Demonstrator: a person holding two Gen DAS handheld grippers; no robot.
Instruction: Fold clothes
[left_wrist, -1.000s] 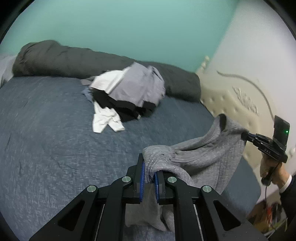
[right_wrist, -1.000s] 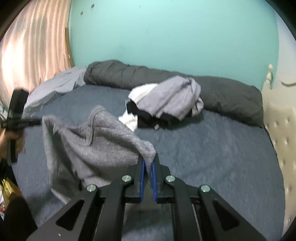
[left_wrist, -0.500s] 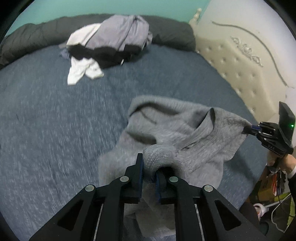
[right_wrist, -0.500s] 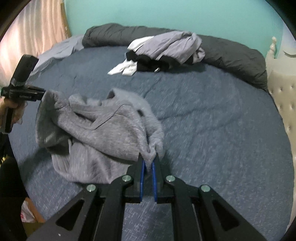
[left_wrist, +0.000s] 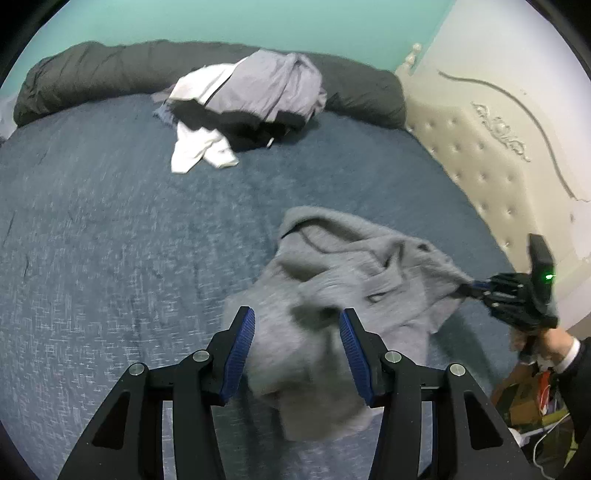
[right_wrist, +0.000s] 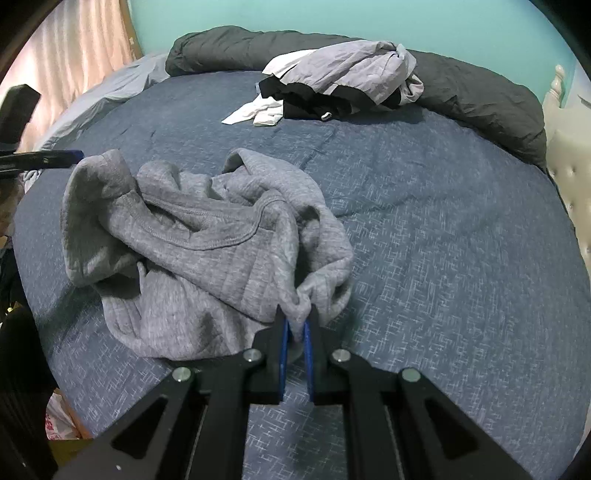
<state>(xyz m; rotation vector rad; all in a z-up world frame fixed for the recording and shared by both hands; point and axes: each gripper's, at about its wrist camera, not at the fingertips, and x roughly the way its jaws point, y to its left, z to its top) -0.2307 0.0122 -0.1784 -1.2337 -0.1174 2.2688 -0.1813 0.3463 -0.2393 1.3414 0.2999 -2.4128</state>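
Observation:
A grey knit sweater (left_wrist: 332, 288) lies crumpled on the blue bed cover (left_wrist: 92, 221). My left gripper (left_wrist: 297, 314) hovers over the sweater's near part. Its jaws are opening, and the blue pads (left_wrist: 242, 343) stand apart from the cloth below and between them. My right gripper (right_wrist: 297, 317) is shut on a bunched edge of the sweater (right_wrist: 207, 236), low over the bed. In the left wrist view the right gripper (left_wrist: 471, 287) pulls that edge out to the right. The left gripper (right_wrist: 70, 157) shows at the far left of the right wrist view.
A pile of grey, black and white clothes (left_wrist: 251, 96) sits at the far side, against a rolled dark duvet (left_wrist: 92, 74). A padded cream headboard (left_wrist: 480, 155) runs along the right. A pink curtain (right_wrist: 85, 48) hangs at the left. Clutter (left_wrist: 532, 398) lies on the floor past the bed's edge.
The sweater, earlier hanging stretched between both grippers, has come down onto the bed. My left jaws have spread and let go of it. Both grippers have sunk lower.

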